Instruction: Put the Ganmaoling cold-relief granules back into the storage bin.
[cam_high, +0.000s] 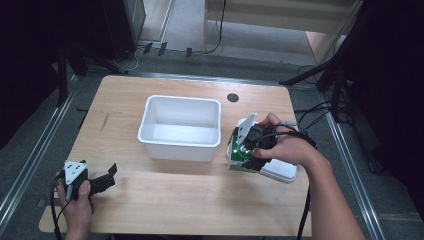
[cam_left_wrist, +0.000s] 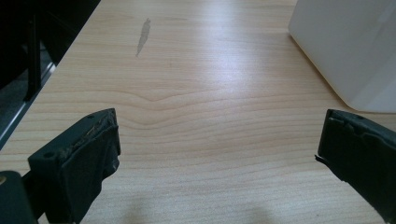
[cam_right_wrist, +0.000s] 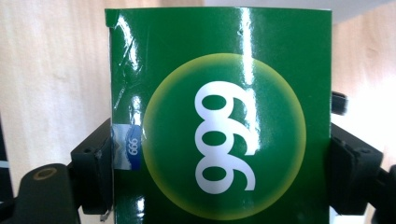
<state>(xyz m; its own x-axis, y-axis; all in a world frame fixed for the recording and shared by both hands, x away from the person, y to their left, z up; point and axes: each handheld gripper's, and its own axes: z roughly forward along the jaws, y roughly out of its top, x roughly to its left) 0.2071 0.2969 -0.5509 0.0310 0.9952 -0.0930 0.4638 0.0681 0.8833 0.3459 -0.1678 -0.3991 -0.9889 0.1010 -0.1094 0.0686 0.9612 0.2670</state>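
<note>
A glossy green box (cam_right_wrist: 224, 116) with a white "999" in a yellow-ringed circle stands between the jaws of my right gripper (cam_right_wrist: 224, 156), which press on its two sides. In the high view this green and white box (cam_high: 238, 163) lies at the right of the table, next to the white bin, and my right gripper (cam_high: 248, 148) is shut on its near end, with the hand above it. My left gripper (cam_high: 107, 177) rests open at the table's front left corner. Bare wood shows between the wide-apart jaws of the left gripper (cam_left_wrist: 219, 135).
A white rectangular bin (cam_high: 177, 150) sits open in the middle of the wooden table (cam_high: 165, 200), and its wall (cam_left_wrist: 345, 46) is ahead and to the right of my left gripper. A dark round hole (cam_high: 232, 97) and a grey smear (cam_left_wrist: 142, 37) mark the tabletop.
</note>
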